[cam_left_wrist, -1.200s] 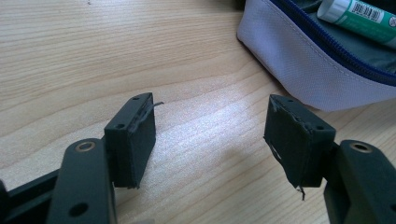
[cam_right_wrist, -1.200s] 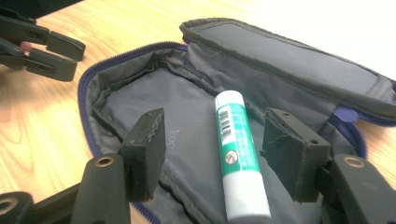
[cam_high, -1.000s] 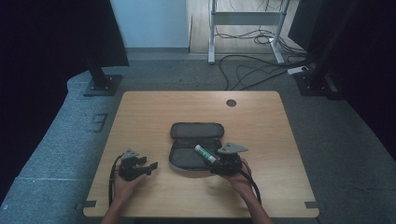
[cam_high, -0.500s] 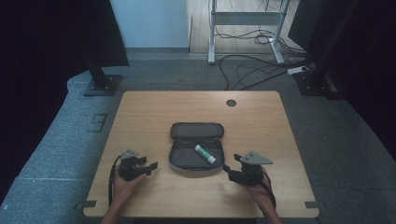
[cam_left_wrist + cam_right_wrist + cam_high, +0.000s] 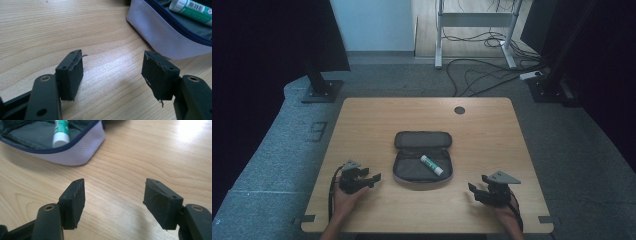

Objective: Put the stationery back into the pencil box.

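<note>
One wooden table (image 5: 492, 135) takes up the middle of the high view, with a small dark round hole (image 5: 459, 110) near its upper edge. At its centre lies an open pencil case (image 5: 422, 157), its lid flap folded back toward the top of the frame; the outside is pale grey fabric with a dark blue zip, the lining darker. Inside the lower half, toward the right, a glue stick (image 5: 432, 165) lies on its side, slanted, white with a green label and a barcode.

At lower left of the high view the left gripper (image 5: 372, 178) rests near the case's left edge, not touching it. Its jaws are spread wide over bare wood, with nothing between them; in the left gripper view the case wall (image 5: 172, 35) sits at upper right, just beyond the right jaw.

At lower right the right gripper (image 5: 473, 189) sits well apart from the case. Its jaws have just been opening and stand wide, nothing between them. In the right gripper view the case (image 5: 75, 152) lies at upper left, the glue stick (image 5: 61, 132) inside; its cap looks white, though that end is slightly blurred.

Beyond the table, grey carpet, cables and dark stands.
</note>
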A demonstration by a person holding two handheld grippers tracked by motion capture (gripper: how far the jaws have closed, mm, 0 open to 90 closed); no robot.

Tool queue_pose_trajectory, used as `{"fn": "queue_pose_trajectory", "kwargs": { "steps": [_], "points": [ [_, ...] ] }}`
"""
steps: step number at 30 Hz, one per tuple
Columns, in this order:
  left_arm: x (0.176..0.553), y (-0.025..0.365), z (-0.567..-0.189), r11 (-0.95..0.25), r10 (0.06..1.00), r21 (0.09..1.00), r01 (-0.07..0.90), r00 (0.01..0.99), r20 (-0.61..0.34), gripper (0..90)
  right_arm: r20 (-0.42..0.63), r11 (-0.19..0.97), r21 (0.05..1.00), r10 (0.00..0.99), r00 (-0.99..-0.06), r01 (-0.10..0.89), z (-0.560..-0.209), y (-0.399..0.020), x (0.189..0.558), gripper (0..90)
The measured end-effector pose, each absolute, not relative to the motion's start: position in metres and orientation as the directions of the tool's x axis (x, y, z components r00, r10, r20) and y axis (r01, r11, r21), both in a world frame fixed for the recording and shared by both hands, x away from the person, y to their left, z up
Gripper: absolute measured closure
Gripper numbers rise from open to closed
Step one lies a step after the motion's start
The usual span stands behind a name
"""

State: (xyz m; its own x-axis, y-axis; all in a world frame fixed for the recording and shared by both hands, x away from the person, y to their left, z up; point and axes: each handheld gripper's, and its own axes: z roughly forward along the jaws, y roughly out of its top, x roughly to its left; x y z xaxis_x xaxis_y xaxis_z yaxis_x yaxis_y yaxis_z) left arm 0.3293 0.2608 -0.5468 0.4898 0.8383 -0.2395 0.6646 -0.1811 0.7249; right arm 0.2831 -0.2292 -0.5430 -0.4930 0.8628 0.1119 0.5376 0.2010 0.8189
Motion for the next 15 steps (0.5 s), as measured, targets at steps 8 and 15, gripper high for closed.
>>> {"fn": "queue_pose_trajectory", "kwargs": {
  "steps": [8,15],
  "points": [
    [0.329,0.26,-0.547,-0.184,0.839,0.725,0.663,0.491,-0.236,33.2,0.114,0.2,0.806,0.872,-0.477,0.557,-0.55,-0.23,0.288,32.6],
    [0.329,0.26,-0.547,-0.185,0.839,0.725,0.663,0.491,-0.235,33.0,0.088,0.229,0.783,0.88,-0.467,0.579,-0.553,-0.226,0.29,30.8]
  ]
}}
